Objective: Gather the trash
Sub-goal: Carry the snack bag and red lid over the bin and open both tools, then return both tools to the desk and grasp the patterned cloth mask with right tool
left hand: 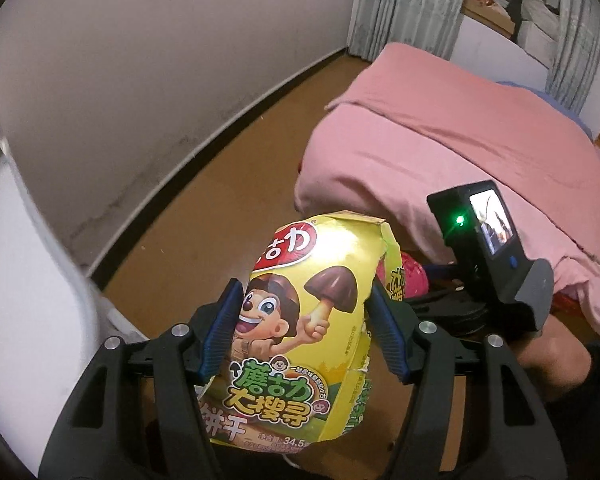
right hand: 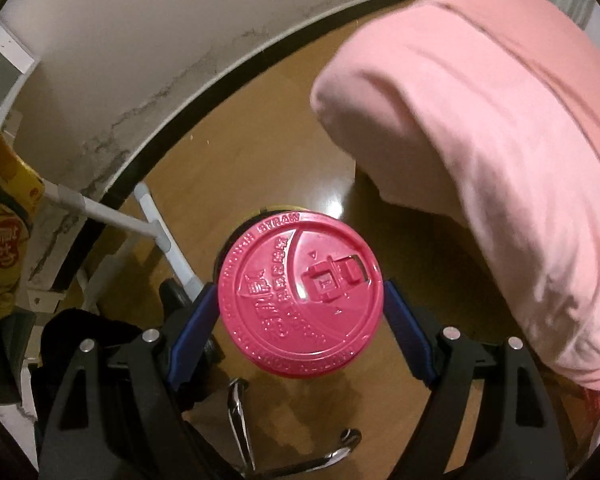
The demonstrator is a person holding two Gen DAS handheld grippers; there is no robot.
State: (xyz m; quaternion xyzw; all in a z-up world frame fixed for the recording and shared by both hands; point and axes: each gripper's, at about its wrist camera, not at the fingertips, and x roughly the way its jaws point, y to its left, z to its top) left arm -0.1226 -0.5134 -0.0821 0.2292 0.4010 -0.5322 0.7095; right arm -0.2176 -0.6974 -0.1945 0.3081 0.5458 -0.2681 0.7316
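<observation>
A yellow snack box (left hand: 300, 320) with a cartoon mushroom print stands upright in my left gripper (left hand: 304, 328), which is shut on it; both blue pads (left hand: 220, 328) press into its dented sides. The same box shows at the left edge of the right wrist view as the yellow snack box (right hand: 4, 236). My right gripper (right hand: 300, 320) is shut on a cup with a pink-red lid (right hand: 300, 296), seen from above, with the cup's body hidden under the lid. In the left wrist view that pink-red lid (left hand: 414, 278) peeks out behind the box, below the right gripper's camera block (left hand: 480, 232).
A bed under a pink blanket (left hand: 440, 128) fills the right side, also the pink blanket (right hand: 500, 140). Brown wood floor (left hand: 220, 168) runs along a stained white wall (left hand: 140, 60). A white tube frame (right hand: 112, 216) and a chrome stand (right hand: 240, 420) lie below. A person's knee (left hand: 548, 352) is at the right.
</observation>
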